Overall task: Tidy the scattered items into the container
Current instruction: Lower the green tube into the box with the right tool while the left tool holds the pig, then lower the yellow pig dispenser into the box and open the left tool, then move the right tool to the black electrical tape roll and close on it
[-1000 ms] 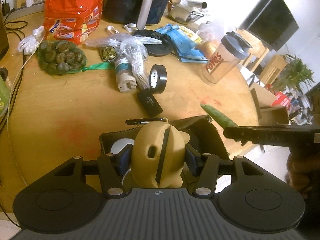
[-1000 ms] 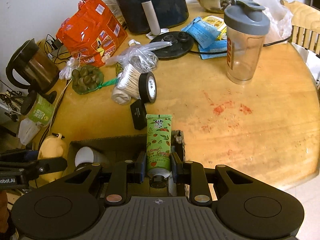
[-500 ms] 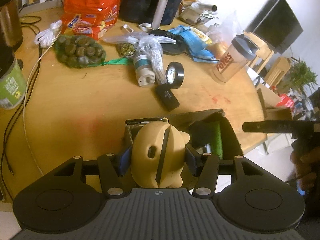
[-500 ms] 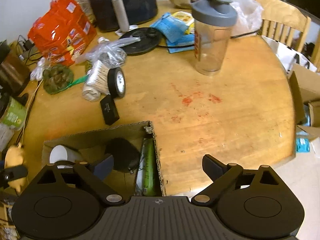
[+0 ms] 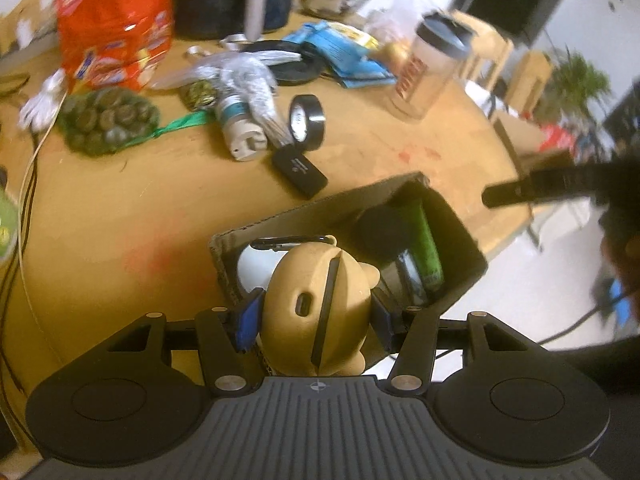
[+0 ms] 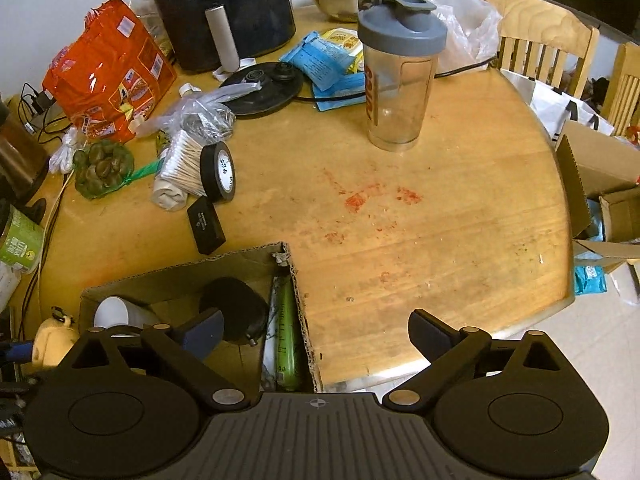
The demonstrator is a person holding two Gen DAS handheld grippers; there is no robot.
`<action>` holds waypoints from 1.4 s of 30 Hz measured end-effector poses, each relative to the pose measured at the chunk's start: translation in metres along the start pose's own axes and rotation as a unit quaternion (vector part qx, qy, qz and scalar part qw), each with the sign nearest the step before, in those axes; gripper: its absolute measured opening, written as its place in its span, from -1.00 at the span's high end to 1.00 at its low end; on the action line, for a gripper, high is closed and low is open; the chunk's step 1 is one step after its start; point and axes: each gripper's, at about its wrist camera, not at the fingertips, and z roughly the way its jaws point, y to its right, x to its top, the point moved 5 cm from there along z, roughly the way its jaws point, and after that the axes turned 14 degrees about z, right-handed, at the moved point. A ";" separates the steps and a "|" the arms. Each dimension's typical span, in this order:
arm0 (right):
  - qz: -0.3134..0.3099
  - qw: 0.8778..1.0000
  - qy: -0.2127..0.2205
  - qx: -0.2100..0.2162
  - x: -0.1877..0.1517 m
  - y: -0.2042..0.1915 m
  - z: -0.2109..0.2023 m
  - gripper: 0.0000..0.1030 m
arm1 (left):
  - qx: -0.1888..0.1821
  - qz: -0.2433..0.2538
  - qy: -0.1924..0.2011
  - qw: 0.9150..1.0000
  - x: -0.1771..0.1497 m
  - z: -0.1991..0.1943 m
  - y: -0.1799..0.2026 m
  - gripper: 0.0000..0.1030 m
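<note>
Corrugated cardboard box [image 6: 224,266], seemingly matt

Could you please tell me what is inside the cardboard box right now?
Inside the cardboard box lie a green tube, a round black object and a white cup. The right tool covers its near end.

right hand-held gripper [image 6: 316,330]: jaws spread, empty | cardboard box [image 6: 180,272]: green tube [image 6: 289,336], white cup [image 6: 112,313] inside

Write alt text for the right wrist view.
The open, empty right gripper hovers above the near edge of a round wooden table, beside a cardboard box holding a green tube, a black pouch and a white cup.
</note>
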 end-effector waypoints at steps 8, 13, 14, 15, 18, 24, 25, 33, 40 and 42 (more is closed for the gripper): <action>-0.007 1.000 -0.013 0.006 0.006 0.004 0.008 -0.92 | 0.021 0.042 -0.026 0.999 -0.002 0.015 0.011 -0.07; -0.004 1.000 -0.020 0.007 0.012 0.010 0.013 -0.92 | 0.032 0.054 -0.042 0.997 -0.004 0.024 0.015 -0.49; -0.004 1.000 -0.022 0.007 0.013 0.012 0.014 -0.92 | 0.034 0.056 -0.045 0.997 -0.005 0.026 0.016 -0.54; -0.004 1.000 -0.024 0.007 0.013 0.012 0.016 -0.92 | 0.036 0.058 -0.048 0.996 -0.005 0.027 0.016 -0.54; -0.005 1.000 -0.030 0.008 0.015 0.014 0.021 -0.92 | 0.038 0.034 -0.043 0.998 -0.002 0.021 0.011 -0.54; -0.017 0.999 -0.041 0.018 0.023 0.007 0.033 -0.92 | 0.046 -0.018 -0.034 0.998 0.005 0.011 0.003 -0.54; -0.022 0.999 -0.043 0.020 0.024 0.004 0.035 -0.92 | 0.047 -0.025 -0.033 0.998 0.005 0.010 0.001 -0.54; -0.059 0.996 -0.055 0.036 0.035 -0.022 0.050 -0.92 | 0.066 -0.064 -0.032 0.995 0.004 0.007 -0.009 -0.54; -0.084 0.994 -0.059 0.043 0.047 -0.038 0.061 -0.92 | 0.080 -0.094 -0.028 0.992 0.003 0.003 -0.018 -0.54; -0.089 0.993 -0.059 0.043 0.051 -0.042 0.064 -0.92 | 0.085 -0.101 -0.026 0.991 0.003 0.001 -0.020 -0.54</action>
